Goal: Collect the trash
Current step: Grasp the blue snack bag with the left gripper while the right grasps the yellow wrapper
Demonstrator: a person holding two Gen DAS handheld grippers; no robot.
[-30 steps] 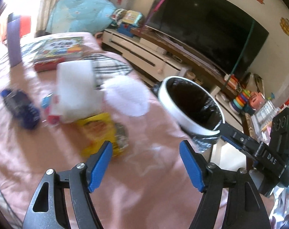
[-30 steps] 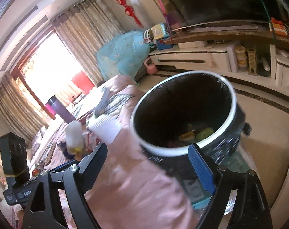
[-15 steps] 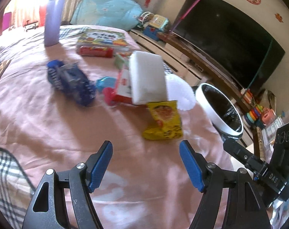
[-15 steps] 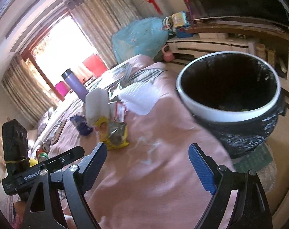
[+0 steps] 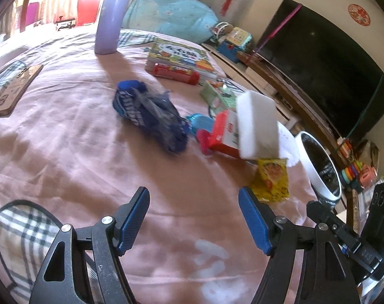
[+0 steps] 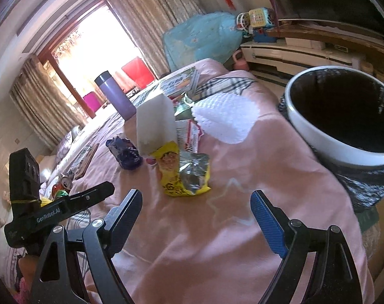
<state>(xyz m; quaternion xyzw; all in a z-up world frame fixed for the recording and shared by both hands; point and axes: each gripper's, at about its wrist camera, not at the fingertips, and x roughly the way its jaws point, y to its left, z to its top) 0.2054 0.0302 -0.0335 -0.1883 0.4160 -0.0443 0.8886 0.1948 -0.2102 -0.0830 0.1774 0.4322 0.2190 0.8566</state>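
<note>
Beside the bin (image 6: 344,136) at the bed's edge, both grippers, left (image 5: 194,217) and right (image 6: 196,221), hang wide and empty, seemingly lining up on the yellow wrapper (image 6: 178,172) nearest it.

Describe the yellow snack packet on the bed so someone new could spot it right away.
On the pink bedsheet, look beside the white-rimmed black bin. Below the upright white foam block lies a crumpled yellow snack packet; it is the only yellow wrapper, torn open to silver foil.
</note>
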